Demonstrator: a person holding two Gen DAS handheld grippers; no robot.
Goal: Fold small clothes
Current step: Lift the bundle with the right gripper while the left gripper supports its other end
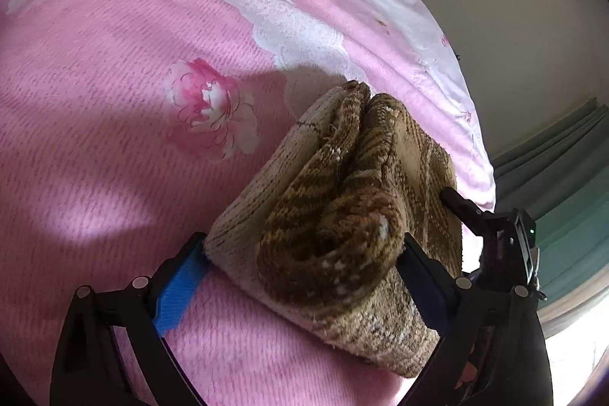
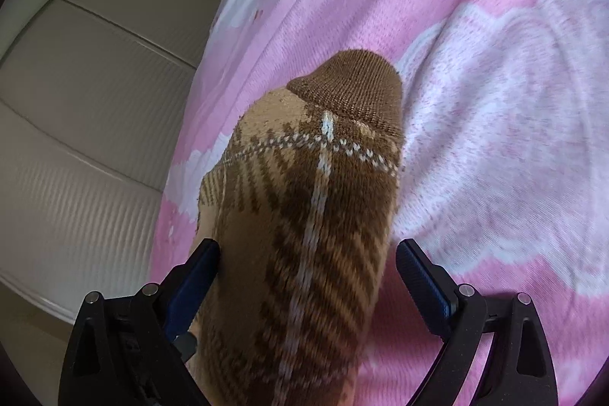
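A brown and tan plaid sock (image 1: 342,215) lies bunched and folded on the pink bedspread (image 1: 114,139). My left gripper (image 1: 304,253) has its blue-padded jaws spread wide on either side of the sock's rolled end, touching it at both sides. In the right wrist view the same sock (image 2: 312,215), with a dark brown toe and white stripes, runs between my right gripper's (image 2: 304,253) jaws. Its left pad touches the sock; the right pad stands apart from it. The right gripper's tip also shows in the left wrist view (image 1: 456,200) behind the sock.
The pink bedspread (image 2: 495,101) has white lace-like patches and a flower print (image 1: 209,105). A pale wardrobe door (image 2: 95,82) stands left of the bed edge. A green curtain (image 1: 563,196) hangs at the right, beyond the bed edge.
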